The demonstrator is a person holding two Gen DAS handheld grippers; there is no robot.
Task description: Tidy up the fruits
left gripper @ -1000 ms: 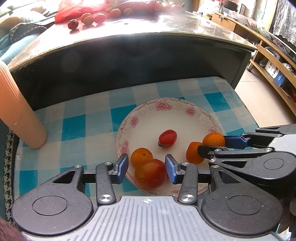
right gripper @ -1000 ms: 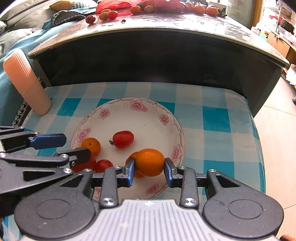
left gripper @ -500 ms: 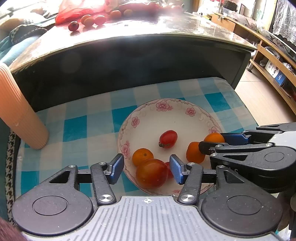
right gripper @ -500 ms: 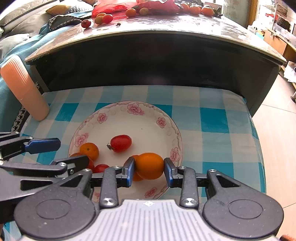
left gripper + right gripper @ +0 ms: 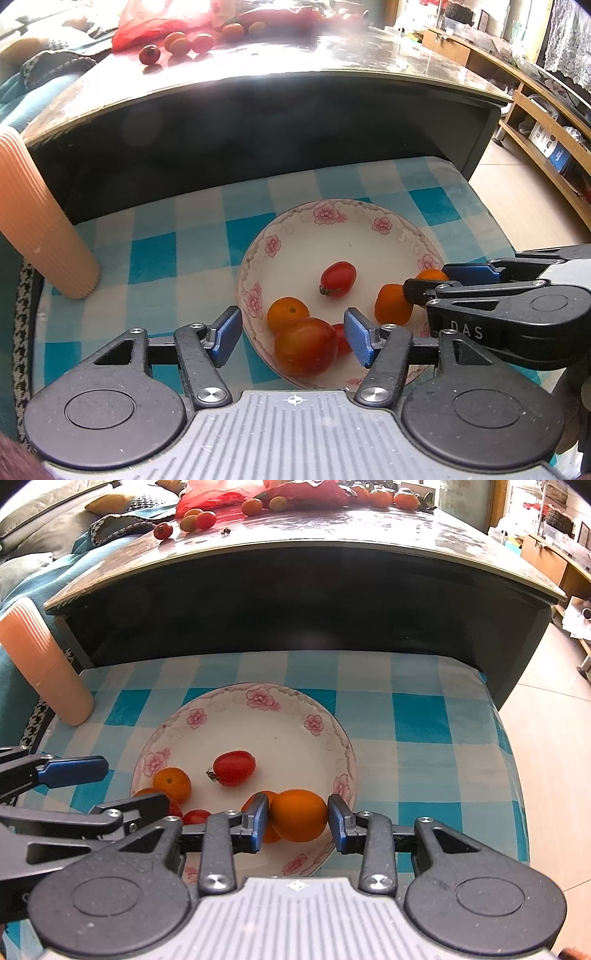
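Floral plate [image 5: 334, 734] sits on the blue-and-white checked cloth [image 5: 421, 716], just below the dark table's near edge [image 5: 303, 550]. In the plate: an oblong red tomato [image 5: 234, 767] about centre, a small orange fruit [image 5: 172, 784] at the left, a big orange-red tomato [image 5: 306, 346] at the near-left rim, a small red tomato [image 5: 196, 816] tucked beside it, and two orange fruits near-right. Left gripper [image 5: 291, 341] has jaws opening, blue pads clear on both sides of the big tomato; the tomato is between them but not pressed, resting on the plate. Right gripper [image 5: 297, 821] is pinching the larger orange fruit [image 5: 299, 815] between its pads, over the plate's near-right rim; the other orange fruit [image 5: 393, 304] is right behind it, touching or nearly, can't tell which. Ribbed peach cylinder [image 5: 35, 225] leans at the far-left of the cloth, well apart from the plate. More fruit is loose on the tabletop far back by a red bag [image 5: 221, 496]: several small red and orange pieces [image 5: 192, 518].
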